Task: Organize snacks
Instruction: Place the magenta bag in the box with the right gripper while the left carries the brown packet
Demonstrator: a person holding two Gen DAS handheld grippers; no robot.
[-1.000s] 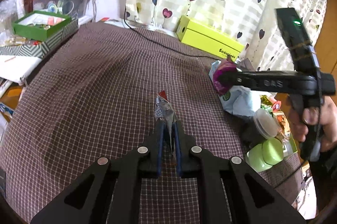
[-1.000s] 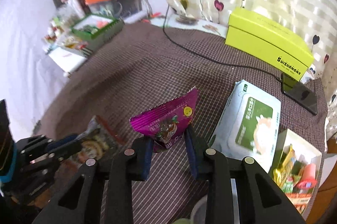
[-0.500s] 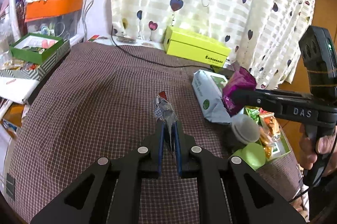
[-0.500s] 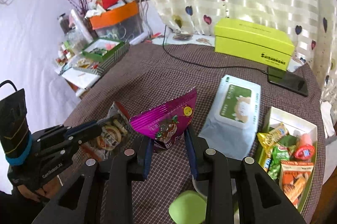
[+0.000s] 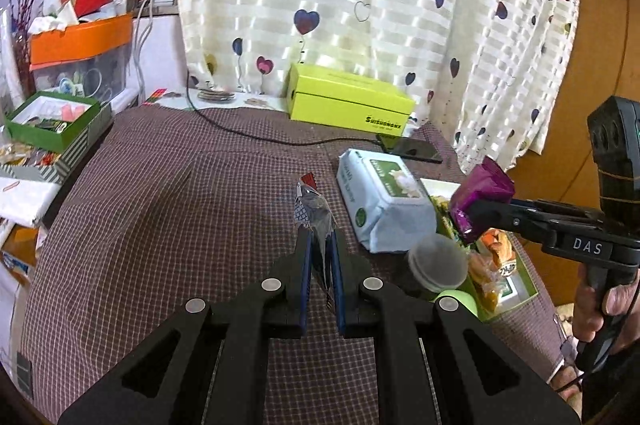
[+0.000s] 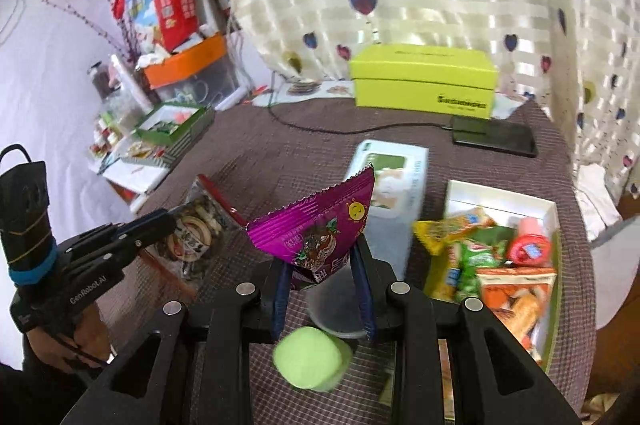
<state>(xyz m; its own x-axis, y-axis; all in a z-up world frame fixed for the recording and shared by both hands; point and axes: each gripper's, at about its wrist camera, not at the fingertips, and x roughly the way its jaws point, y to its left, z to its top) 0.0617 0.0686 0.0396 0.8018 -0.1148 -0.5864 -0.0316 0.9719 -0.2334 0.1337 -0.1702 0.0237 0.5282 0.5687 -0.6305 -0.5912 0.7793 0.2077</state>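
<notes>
Left wrist view: the left gripper (image 5: pixel 320 257) is clamped on a silver snack packet (image 5: pixel 314 213), which stands edge-on between the blue pads, clear of the checked desk (image 5: pixel 160 225). Beyond it lies a wet-wipes pack (image 5: pixel 382 199), with a black phone (image 5: pixel 412 147) and a lime-green box (image 5: pixel 350 101) behind. At right, the right gripper (image 5: pixel 470 215), carried in a hand (image 5: pixel 608 309), is clamped on a purple snack packet (image 5: pixel 480 191) held above the snack box (image 5: pixel 516 289). A lidded jar (image 5: pixel 438 263) stands just beside that box.

Right wrist view: the right gripper (image 6: pixel 324 277) is closed on the lower corner of the purple snack packet (image 6: pixel 320 225), which is raised off the desk (image 6: pixel 256 153). The white snack box (image 6: pixel 548 213), filled with assorted packets, sits at right. The wet-wipes pack (image 6: pixel 394 165) lies behind the purple packet. At left, the left gripper (image 6: pixel 168 219) grips the silver snack packet (image 6: pixel 200 221), here seen with ring-shaped snacks printed on its face. A green cap (image 6: pixel 310 359) shows below the gripper.
</notes>
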